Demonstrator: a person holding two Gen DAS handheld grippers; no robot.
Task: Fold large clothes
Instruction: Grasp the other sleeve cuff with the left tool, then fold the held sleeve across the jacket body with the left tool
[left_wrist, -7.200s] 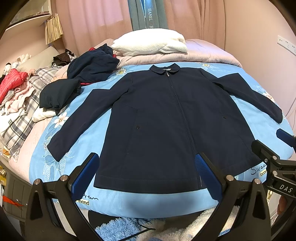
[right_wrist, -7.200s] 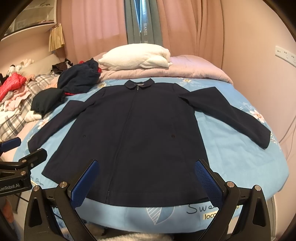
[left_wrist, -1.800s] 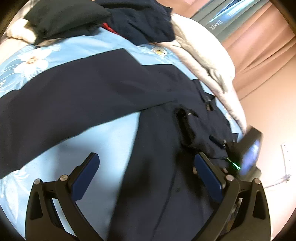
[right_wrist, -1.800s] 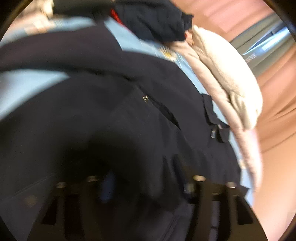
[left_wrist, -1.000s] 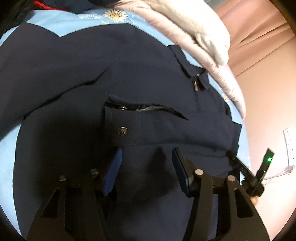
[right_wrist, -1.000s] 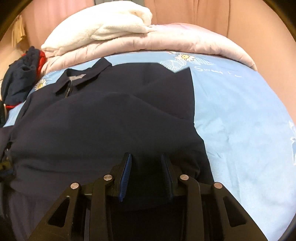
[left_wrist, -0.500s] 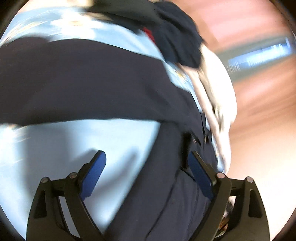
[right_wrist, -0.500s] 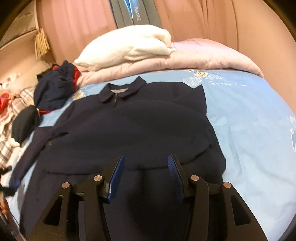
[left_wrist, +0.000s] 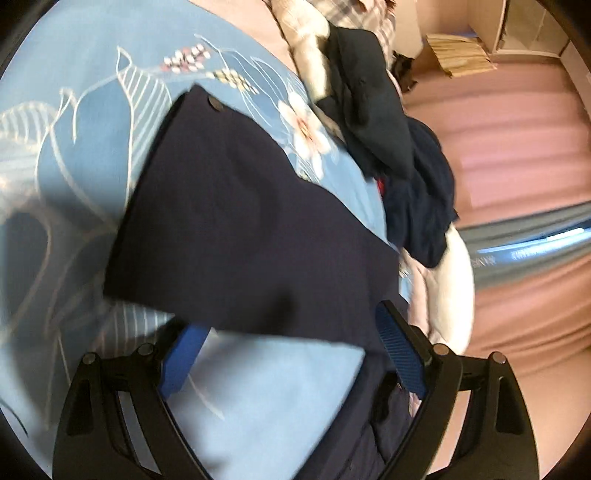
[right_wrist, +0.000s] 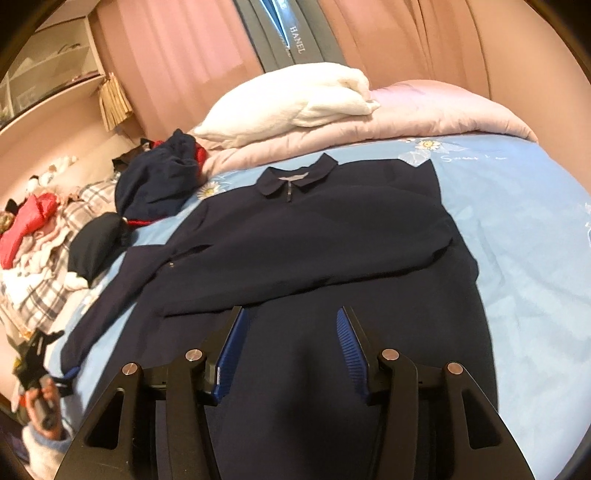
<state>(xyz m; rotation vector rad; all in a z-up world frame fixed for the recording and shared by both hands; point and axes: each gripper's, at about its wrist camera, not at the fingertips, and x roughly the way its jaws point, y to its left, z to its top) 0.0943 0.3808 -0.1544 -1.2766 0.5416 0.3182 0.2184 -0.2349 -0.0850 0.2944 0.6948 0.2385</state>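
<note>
Navy jacket (right_wrist: 314, 236) lying front-up on the light-blue floral bed sheet (right_wrist: 524, 229), collar (right_wrist: 295, 179) toward the folded pink quilt (right_wrist: 424, 110) and the white blanket (right_wrist: 291, 99) at the head of the bed. Far left in the right wrist view: a heap of plaid and red clothing (right_wrist: 33, 236); beside it, a small black folded garment (right_wrist: 94, 243) and a crumpled dark-blue garment (right_wrist: 159, 181), both near the jacket's outstretched sleeve (right_wrist: 114, 291). At the lower left edge, a hand holds the left gripper (right_wrist: 35, 354) next to that sleeve's cuff. In the left wrist view, blurred, the left gripper (left_wrist: 291, 354) stands wide open; its jaws have just been opening, and the sleeve (left_wrist: 236, 229) lies across the sheet (left_wrist: 74, 122) in front of its blue pads (left_wrist: 400, 356), not pressed by them. Centre: the jacket's other sleeve is folded across the chest, its cuff reaching a front pocket snap (right_wrist: 170, 264). The right gripper (right_wrist: 290, 336) hovers over the lower front of the jacket, jaws about half open after just opening, with nothing between its pads (right_wrist: 349, 343). Right: bare sheet and pink curtains (right_wrist: 424, 40) behind.
</note>
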